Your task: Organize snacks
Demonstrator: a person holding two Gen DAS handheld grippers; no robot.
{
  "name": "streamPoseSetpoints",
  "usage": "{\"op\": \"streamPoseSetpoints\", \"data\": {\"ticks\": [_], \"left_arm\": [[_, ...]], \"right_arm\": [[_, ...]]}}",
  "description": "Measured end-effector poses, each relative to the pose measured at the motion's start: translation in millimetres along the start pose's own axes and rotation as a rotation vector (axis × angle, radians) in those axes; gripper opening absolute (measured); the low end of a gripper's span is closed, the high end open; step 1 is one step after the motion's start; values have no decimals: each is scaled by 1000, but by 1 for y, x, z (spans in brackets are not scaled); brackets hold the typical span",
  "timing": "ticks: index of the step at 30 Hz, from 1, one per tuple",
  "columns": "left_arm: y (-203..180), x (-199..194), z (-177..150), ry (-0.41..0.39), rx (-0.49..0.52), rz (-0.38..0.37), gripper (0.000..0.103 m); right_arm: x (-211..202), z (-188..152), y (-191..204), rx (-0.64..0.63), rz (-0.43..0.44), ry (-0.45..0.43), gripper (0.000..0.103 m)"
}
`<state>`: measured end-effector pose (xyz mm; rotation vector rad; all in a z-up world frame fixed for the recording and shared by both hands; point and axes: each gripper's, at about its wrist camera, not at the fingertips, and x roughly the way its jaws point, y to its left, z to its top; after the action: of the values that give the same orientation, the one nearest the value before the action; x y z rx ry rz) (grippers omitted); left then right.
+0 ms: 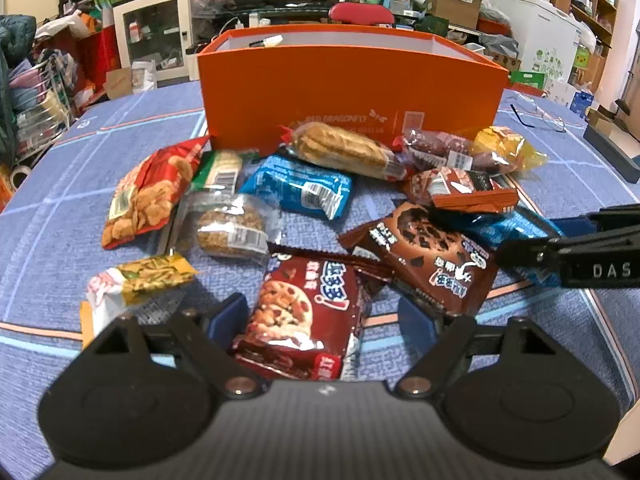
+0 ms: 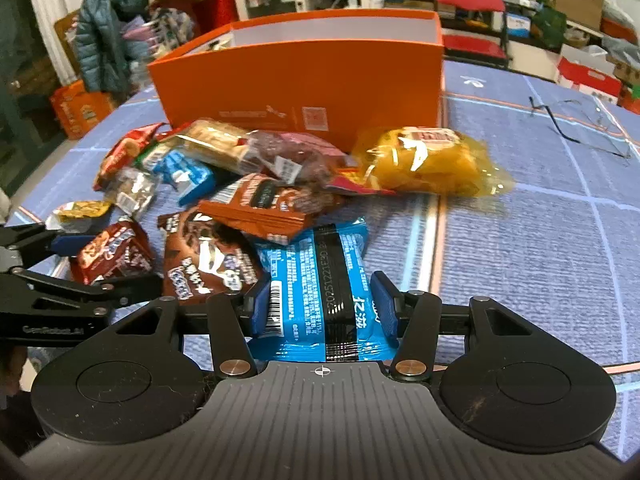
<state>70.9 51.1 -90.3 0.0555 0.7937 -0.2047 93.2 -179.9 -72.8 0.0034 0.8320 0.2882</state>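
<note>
item: snack pile on a desk covered in blue cloth with pale and orange grid lines.

container: orange box, open-topped, upright at the far side of the pile; several packets lie against its front wall.

left tool: jaws spread wide, low over the desk, a red chocolate-chip cookie packet lying between the blue pads; the pads stand clear of its sides, nothing gripped.

right tool: jaws at middling width, closed against both sides of a blue packet that lies seam-side up, barcode and date print showing. the packet's far end reaches under the pile's near edge.

pile contents, left wrist view: red bag of fried snacks at far left; small yellow-green packet nearest the left tool; clear wrap with a round brown cake; second blue packet; long biscuit pack leaning at the box; dark red wrapped item; yellow bag at far right; two brown cookie packets, overlapping.

other: spectacles on the desk, well apart to the right of the pile.
</note>
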Motion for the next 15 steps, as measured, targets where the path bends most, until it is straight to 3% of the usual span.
{"op": "streamPoseSetpoints", "data": {"ticks": [9, 15], "left_arm": [[9, -3, 0, 10, -38, 36, 76], [-1, -9, -4, 11, 1, -21, 71]], "right_arm": [[-1, 0, -4, 9, -54, 3, 38], [0, 0, -4, 4, -55, 4, 38]]}}
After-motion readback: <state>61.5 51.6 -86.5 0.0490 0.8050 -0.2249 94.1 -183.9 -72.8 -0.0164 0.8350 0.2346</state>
